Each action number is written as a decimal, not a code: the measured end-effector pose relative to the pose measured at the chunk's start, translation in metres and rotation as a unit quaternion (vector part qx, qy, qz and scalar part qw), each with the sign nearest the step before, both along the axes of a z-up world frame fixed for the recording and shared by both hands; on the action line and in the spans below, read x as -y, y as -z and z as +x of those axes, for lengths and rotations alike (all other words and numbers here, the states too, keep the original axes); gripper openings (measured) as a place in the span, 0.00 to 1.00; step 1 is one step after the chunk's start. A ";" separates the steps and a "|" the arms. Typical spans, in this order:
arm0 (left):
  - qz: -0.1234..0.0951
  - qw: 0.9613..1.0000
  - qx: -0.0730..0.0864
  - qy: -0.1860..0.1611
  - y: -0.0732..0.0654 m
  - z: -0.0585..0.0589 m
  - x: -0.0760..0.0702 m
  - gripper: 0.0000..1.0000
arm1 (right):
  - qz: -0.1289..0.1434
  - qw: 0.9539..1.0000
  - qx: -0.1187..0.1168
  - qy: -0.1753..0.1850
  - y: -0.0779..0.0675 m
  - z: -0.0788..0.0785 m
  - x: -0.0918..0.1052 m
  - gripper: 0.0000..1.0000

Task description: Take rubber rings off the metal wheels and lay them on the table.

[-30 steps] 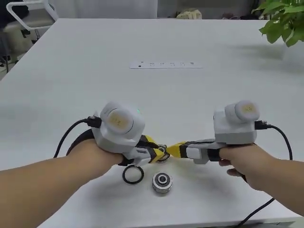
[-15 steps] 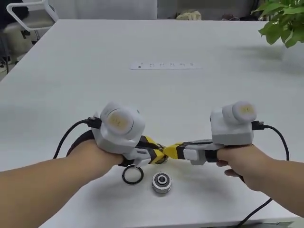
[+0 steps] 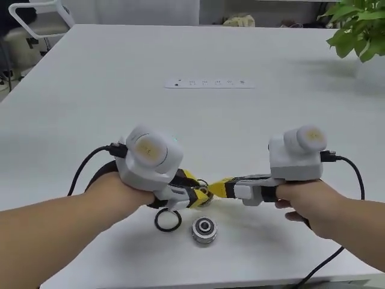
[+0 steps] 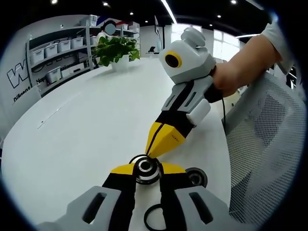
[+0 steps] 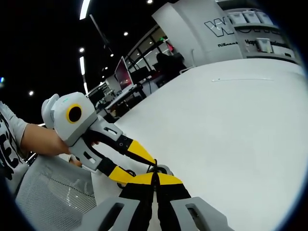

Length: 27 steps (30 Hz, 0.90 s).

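lighting: bright, even, from overhead. ceiling strip lights (image 4: 169,10) and small spots at 11 to 1 o'clock in both gripper views, against a dark ceiling. white surface (image 3: 198,54), mild washout toward 12 o'clock. shadows: soft and pale beneath the metal wheel (image 3: 205,230). head view sharp; gripper views fisheye-bent at the edges.
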State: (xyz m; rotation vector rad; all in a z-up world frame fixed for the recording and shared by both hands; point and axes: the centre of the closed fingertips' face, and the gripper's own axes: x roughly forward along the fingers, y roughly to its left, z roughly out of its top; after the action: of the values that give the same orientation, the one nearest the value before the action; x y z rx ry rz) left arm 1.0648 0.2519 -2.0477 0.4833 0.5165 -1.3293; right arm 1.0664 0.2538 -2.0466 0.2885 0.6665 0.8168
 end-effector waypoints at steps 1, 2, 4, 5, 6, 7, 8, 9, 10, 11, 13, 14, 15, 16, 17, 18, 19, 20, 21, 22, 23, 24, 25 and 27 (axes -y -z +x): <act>-0.001 1.000 0.000 0.002 -0.002 -0.001 0.000 0.14 | 0.001 1.000 0.000 0.000 -0.001 0.001 0.000 0.00; -0.002 1.000 -0.001 0.005 -0.004 -0.002 -0.001 0.14 | 0.003 1.000 0.000 0.000 -0.002 0.000 0.000 0.00; -0.003 1.000 -0.001 0.009 -0.008 -0.004 -0.003 0.16 | 0.004 1.000 0.001 0.000 -0.003 0.000 0.001 0.00; -0.004 1.000 -0.001 0.011 -0.009 -0.005 -0.004 0.17 | 0.006 1.000 0.002 -0.001 -0.004 0.001 0.001 0.00; -0.008 1.000 0.000 0.012 -0.012 -0.005 -0.005 0.18 | 0.007 1.000 0.002 -0.001 -0.005 0.001 0.001 0.00; -0.009 1.000 -0.001 0.012 -0.014 -0.006 -0.006 0.19 | 0.010 1.000 0.003 -0.001 -0.007 0.001 0.000 0.00; -0.013 1.000 -0.003 0.014 -0.016 -0.008 -0.007 0.21 | 0.011 1.000 0.003 -0.002 -0.010 0.000 -0.001 0.00; -0.016 1.000 -0.006 0.014 -0.018 -0.009 -0.007 0.22 | 0.013 1.000 0.004 -0.003 -0.012 0.000 -0.002 0.00; -0.018 1.000 -0.006 0.016 -0.020 -0.010 -0.009 0.24 | 0.014 1.000 0.005 -0.004 -0.014 -0.002 -0.003 0.00; -0.020 1.000 -0.006 0.016 -0.022 -0.011 -0.009 0.25 | 0.016 1.000 0.006 -0.005 -0.016 -0.002 -0.004 0.00; -0.027 1.000 -0.005 0.016 -0.027 -0.013 -0.012 0.26 | 0.019 1.000 0.007 -0.007 -0.018 -0.003 -0.006 0.00; -0.030 0.999 -0.005 0.015 -0.030 -0.014 -0.013 0.27 | 0.021 1.000 0.007 -0.008 -0.017 -0.003 -0.005 0.00; -0.033 0.999 -0.005 0.015 -0.032 -0.014 -0.015 0.27 | 0.022 1.000 0.007 -0.008 -0.017 -0.003 -0.006 0.00; -0.035 0.999 -0.004 0.015 -0.034 -0.014 -0.016 0.28 | 0.025 1.000 0.007 -0.008 -0.018 -0.003 -0.006 0.00; -0.039 0.999 -0.004 0.014 -0.037 -0.015 -0.018 0.28 | 0.027 1.000 0.007 -0.010 -0.019 -0.003 -0.007 0.00; -0.040 0.999 -0.004 0.013 -0.039 -0.015 -0.019 0.29 | 0.027 1.000 0.007 -0.011 -0.020 -0.003 -0.007 0.00; -0.042 0.999 -0.005 0.012 -0.040 -0.016 -0.020 0.30 | 0.028 0.999 0.008 -0.012 -0.021 -0.004 -0.008 0.00; -0.046 0.999 -0.005 0.011 -0.043 -0.016 -0.022 0.31 | 0.030 0.999 0.007 -0.014 -0.022 -0.004 -0.009 0.00; -0.048 0.999 -0.005 0.009 -0.045 -0.017 -0.024 0.33 | 0.031 0.999 0.008 -0.016 -0.022 -0.005 -0.010 0.00; -0.052 0.999 -0.004 0.007 -0.048 -0.018 -0.026 0.34 | 0.032 0.999 0.007 -0.019 -0.023 -0.006 -0.012 0.00; -0.054 0.999 -0.005 0.006 -0.050 -0.018 -0.027 0.35 | 0.032 0.999 0.007 -0.020 -0.024 -0.006 -0.013 0.00; -0.055 0.998 -0.006 0.004 -0.051 -0.019 -0.029 0.36 | 0.033 0.999 0.007 -0.022 -0.024 -0.006 -0.013 0.00; -0.056 0.998 -0.006 0.003 -0.052 -0.019 -0.030 0.36 | 0.034 0.999 0.007 -0.024 -0.024 -0.007 -0.015 0.00; -0.060 0.998 -0.008 -0.001 -0.054 -0.020 -0.033 0.38 | 0.036 0.999 0.005 -0.028 -0.025 -0.008 -0.018 0.00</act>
State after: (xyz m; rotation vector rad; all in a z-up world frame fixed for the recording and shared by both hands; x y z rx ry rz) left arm 1.0450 0.2849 -1.9937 0.3734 0.4472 -1.3551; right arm 1.0579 0.2715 -2.0216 0.3316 0.6385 0.8962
